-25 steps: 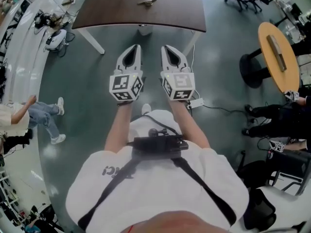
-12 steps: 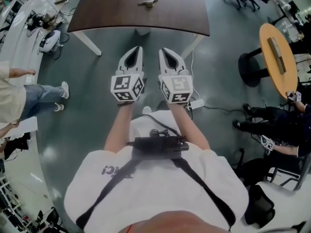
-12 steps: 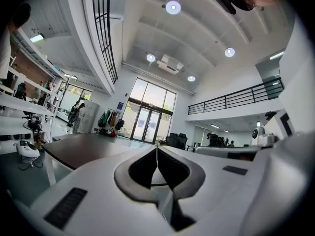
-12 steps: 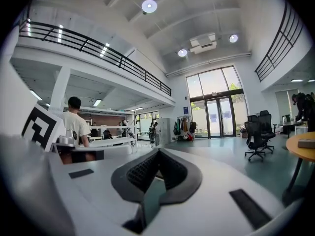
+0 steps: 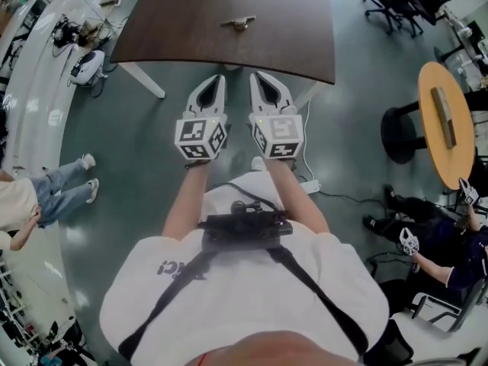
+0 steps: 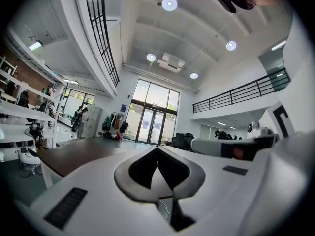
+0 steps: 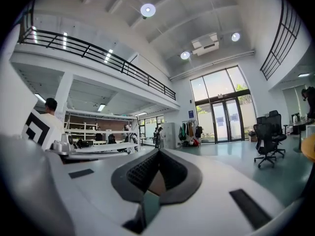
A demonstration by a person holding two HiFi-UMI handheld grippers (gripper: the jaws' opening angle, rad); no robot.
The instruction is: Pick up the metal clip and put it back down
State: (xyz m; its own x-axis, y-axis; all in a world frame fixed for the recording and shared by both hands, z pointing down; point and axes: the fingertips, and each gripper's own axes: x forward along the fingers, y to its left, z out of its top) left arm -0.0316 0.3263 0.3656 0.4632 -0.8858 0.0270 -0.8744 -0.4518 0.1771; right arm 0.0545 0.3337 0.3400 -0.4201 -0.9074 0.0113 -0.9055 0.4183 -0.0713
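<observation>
Both grippers now stand closer to the tabletop [image 5: 191, 21] than a second ago. The strip of floor [image 5: 137, 151] that lay between their tips and its near edge has all but closed in the head view. The metal clip [image 5: 239, 23] keeps its place on the tabletop.

We record the left gripper [image 5: 220, 77] and the right gripper [image 5: 254, 75] as smooth white shells tapering to points. Each carries a cube with black-and-white square markers. They are held side by side and level, aimed at the tabletop. Each gripper's own view shows its jaws closed tip to tip with nothing between them. The left gripper's dark pads [image 6: 141, 168] look smooth, while the right gripper's pads [image 7: 143, 171] are ribbed.

We note a dark brown, smooth tabletop with a curved near edge, standing on white legs [image 5: 145, 78] over a glossy grey-green floor.

We find the clip small and slender, with a metallic gleam. Its long axis runs across the head view, roughly along the near edge, with its right end tilted slightly away from us. It is too small for us to tell one end from the other.

The clip lies flat near mid-width, well back from the near edge. It sits ahead of the grippers, about in line with the gap between them, and well apart from both.
</observation>
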